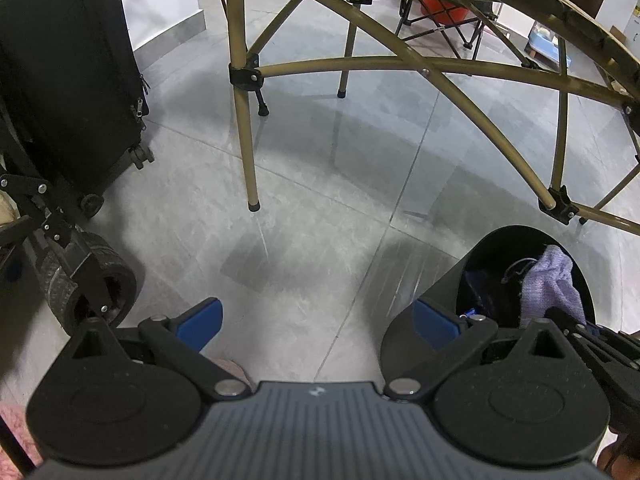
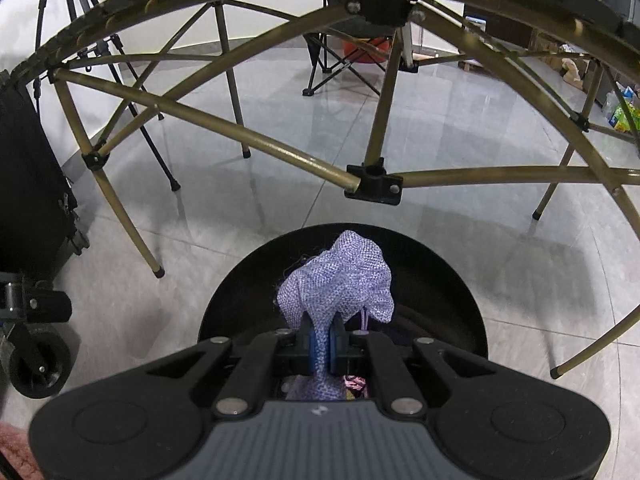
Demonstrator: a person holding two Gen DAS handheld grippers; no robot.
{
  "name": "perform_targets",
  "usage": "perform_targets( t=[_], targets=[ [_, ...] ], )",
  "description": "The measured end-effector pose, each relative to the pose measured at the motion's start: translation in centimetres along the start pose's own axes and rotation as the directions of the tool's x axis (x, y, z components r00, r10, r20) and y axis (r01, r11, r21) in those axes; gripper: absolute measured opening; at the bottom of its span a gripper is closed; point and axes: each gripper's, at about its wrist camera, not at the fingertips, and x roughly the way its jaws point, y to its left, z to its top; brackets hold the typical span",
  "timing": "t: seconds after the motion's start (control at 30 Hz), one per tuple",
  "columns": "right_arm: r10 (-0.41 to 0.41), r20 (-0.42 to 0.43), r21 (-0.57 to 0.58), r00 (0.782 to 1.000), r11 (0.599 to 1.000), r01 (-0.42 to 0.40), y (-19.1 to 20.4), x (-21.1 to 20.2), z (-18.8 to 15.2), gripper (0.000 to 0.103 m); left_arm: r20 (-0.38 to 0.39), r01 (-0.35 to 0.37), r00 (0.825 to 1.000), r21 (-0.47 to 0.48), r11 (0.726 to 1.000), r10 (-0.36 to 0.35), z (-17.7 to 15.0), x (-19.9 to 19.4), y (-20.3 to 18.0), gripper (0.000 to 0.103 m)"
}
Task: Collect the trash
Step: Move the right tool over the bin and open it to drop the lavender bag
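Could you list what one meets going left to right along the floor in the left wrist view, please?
Black suitcase → cart wheel → folding table's near leg → black bin, with the lilac mesh pouch over its opening.

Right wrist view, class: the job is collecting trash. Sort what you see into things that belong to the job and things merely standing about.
Belongs to the job:
- purple mesh pouch
- black bin
- right hand-held gripper, shut on the pouch

Standing about:
- folding table frame
- black suitcase
- camp chair
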Motion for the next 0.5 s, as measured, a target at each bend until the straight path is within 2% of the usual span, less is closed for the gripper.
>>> perform_targets(
  t=[0.17, 0.27, 0.3, 0.33, 0.37, 0.43, 0.47, 0.5],
  targets=[
    [0.002, -0.017, 0.003, 1.0, 1.0, -0.002, 0.0, 0.5, 0.0, 0.009, -0.008, 0.003, 1.0, -0.004, 1.0, -0.003, 0.0, 0.1, 0.3, 0.103],
    [-0.005, -0.033, 0.013, 0.999, 1.0, 0.005, -0.1, 0.8, 0.0, 0.021, -0.005, 0.005, 1.0, -0.006, 1.0, -0.006, 0.0, 0.0, 0.6, 0.103],
    [-0.007, -0.039, 0.021, 0.999, 1.0, 0.008, -0.2, 0.9, 0.0, 0.029, -0.005, 0.005, 1.0, -0.009, 1.0, -0.005, 0.0, 0.0, 0.6, 0.103],
    [-0.012, -0.048, 0.032, 0.999, 0.999, 0.013, -0.3, 1.0, 0.1, 0.045, -0.005, 0.005, 1.0, -0.012, 1.0, -0.005, 0.0, 0.0, 0.7, 0.103],
    [-0.017, -0.053, 0.04, 0.998, 0.999, 0.019, -0.3, 1.1, 0.1, 0.055, -0.005, 0.005, 1.0, -0.013, 1.0, -0.005, 0.0, 0.0, 0.7, 0.103],
    [-0.024, -0.059, 0.053, 0.998, 0.998, 0.027, -0.4, 1.2, 0.1, 0.095, 0.001, 0.005, 1.0, -0.011, 1.0, -0.005, -0.1, -0.2, 0.7, 0.103],
    [-0.03, -0.066, 0.055, 0.997, 0.998, 0.033, -0.4, 1.3, 0.1, 0.102, 0.005, 0.006, 1.0, -0.006, 1.0, -0.006, -0.2, -0.3, 0.7, 0.103],
    [-0.036, -0.068, 0.05, 0.997, 0.998, 0.039, -0.3, 1.3, 0.1, 0.103, 0.008, 0.007, 1.0, -0.003, 1.0, -0.007, -0.2, -0.4, 0.7, 0.103]
  ],
)
